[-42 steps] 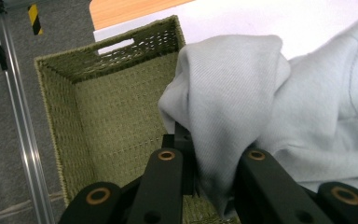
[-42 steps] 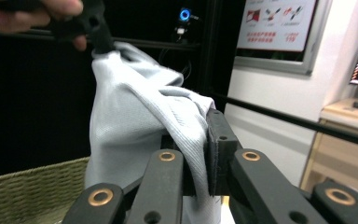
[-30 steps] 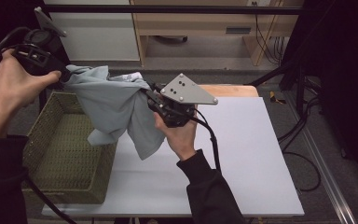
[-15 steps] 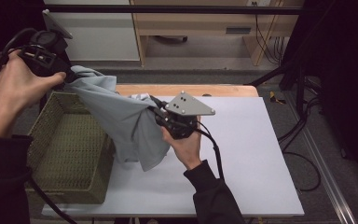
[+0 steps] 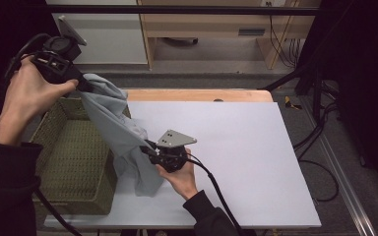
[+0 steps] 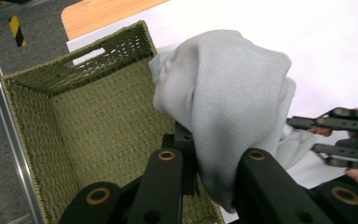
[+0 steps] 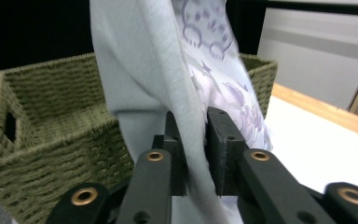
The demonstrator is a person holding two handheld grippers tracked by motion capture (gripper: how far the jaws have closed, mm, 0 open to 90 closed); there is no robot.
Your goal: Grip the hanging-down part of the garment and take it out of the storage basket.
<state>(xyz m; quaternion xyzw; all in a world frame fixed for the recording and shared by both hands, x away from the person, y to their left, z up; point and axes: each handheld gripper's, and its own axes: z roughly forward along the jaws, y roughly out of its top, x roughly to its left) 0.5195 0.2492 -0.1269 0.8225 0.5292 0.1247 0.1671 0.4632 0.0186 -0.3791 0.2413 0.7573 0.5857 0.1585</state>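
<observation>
The right gripper (image 5: 150, 150) had dropped toward the table (image 5: 256, 147), jaws just easing on the grey garment (image 5: 115, 123) (at seven o'clock); the left gripper (image 5: 81, 84) stayed clamped on it above the basket (image 5: 59, 147).

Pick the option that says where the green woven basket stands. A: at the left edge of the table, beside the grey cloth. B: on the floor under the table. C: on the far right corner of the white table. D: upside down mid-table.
A: in the high view the green woven basket stands upright at the left edge of the white table, right beside the hanging grey cloth.
</observation>
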